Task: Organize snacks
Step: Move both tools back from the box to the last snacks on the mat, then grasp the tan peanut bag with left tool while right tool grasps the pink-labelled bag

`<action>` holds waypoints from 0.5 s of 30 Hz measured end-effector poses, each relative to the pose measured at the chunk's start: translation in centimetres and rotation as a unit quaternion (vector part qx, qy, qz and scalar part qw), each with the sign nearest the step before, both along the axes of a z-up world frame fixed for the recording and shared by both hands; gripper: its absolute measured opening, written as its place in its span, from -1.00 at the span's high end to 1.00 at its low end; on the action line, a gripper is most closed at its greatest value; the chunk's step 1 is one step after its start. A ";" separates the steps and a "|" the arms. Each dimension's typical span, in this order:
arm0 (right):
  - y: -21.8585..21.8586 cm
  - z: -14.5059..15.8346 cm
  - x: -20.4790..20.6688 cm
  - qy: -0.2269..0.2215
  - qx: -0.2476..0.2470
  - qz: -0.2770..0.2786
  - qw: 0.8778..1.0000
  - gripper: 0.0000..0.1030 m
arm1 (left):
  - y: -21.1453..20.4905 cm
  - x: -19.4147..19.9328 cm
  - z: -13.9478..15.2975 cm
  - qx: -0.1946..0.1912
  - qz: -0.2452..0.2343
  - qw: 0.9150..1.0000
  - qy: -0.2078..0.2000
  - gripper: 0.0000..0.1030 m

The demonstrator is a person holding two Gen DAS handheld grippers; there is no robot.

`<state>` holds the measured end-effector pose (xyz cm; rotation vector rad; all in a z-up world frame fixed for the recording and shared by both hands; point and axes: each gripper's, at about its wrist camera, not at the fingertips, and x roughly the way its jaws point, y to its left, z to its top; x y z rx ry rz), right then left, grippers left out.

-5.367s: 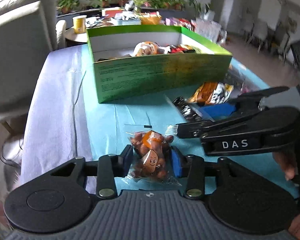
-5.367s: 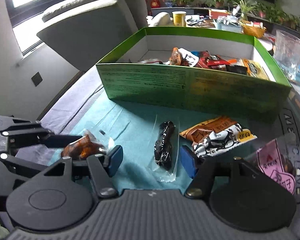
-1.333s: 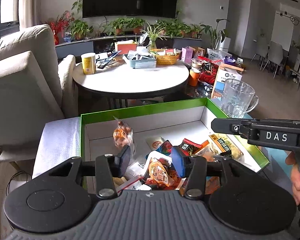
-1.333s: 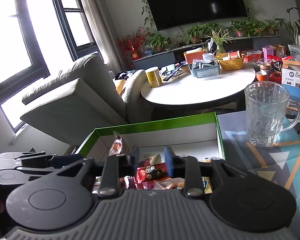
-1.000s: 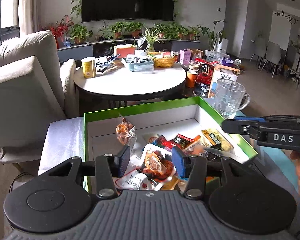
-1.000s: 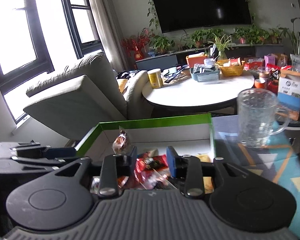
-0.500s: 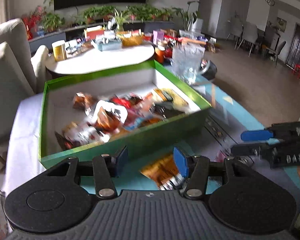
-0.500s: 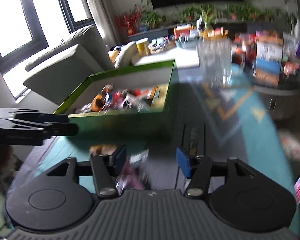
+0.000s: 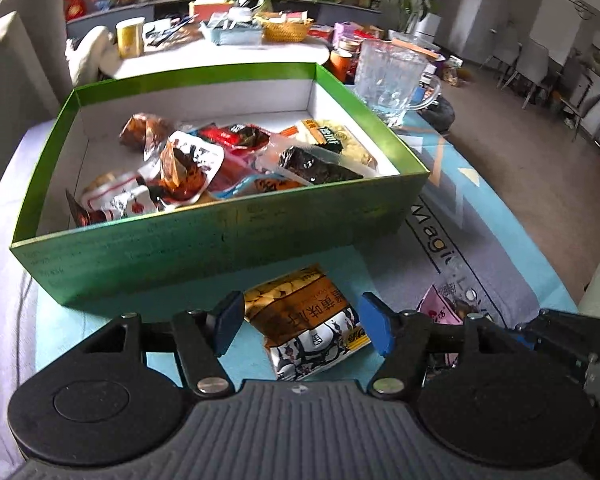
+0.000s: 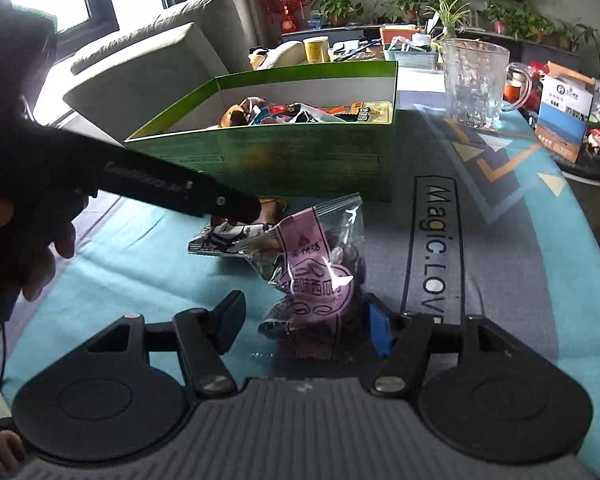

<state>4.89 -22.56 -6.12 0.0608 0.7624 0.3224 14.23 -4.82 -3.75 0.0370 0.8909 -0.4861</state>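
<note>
— Tongs, left side: report.
— Left tongs [image 9: 302, 330] are spread wide over the bench [image 9: 140, 328], gripping nothing. An orange snack packet [image 9: 306, 322] lies flat on the mat between the two blue pads [image 9: 374, 330], touching neither, just in front of the green box's near wall.
— And the right?
— Right tongs [image 10: 306, 320] are likewise wide open and empty. A pink snack bag [image 10: 316, 276], clear plastic with dark contents, sits between their fingers on the mat; whether the right pad touches it I cannot tell.
— Position of the two packets?
— Side by side near the bench's front edge, the pink bag to the right of the orange one and overlapping its corner in the right wrist view.
— The box?
— Green box [image 9: 220, 236] stands toward the bench's far edge, open-topped, holding a loose heap of wrapped snacks [image 9: 204, 164]. A glass mug [image 10: 476, 84] stands beside its far right corner, apart from it.
</note>
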 end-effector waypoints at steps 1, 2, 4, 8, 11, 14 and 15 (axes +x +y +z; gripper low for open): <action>-0.1 -0.1 0.1 0.001 0.002 -0.004 1.000 0.53 | -0.1 0.1 -0.1 -0.002 0.007 1.000 0.004 -0.18; -0.2 -0.1 0.1 0.002 0.006 -0.008 1.000 0.53 | -0.2 0.2 -0.1 -0.003 0.014 1.000 0.008 -0.21; -0.5 -0.2 0.1 0.001 0.010 -0.013 1.000 0.53 | -0.7 0.2 -0.2 0.010 0.028 1.000 0.004 -0.26; -0.4 -0.3 0.1 -0.001 0.012 -0.013 1.000 0.52 | -2.1 0.0 -0.4 0.056 0.058 0.997 -0.010 -0.39; -0.4 -0.3 0.1 -0.004 0.016 -0.014 1.000 0.52 | -3.1 0.1 -0.8 0.074 0.066 0.995 -0.005 -0.40; -0.4 -0.3 0.1 -0.006 0.019 -0.015 1.000 0.52 | -3.7 0.0 -1.0 0.086 0.071 0.994 -0.005 -0.46; -0.4 -0.3 0.1 -0.006 0.020 -0.015 1.000 0.52 | -3.8 0.1 -1.0 0.089 0.072 0.993 -0.005 -0.47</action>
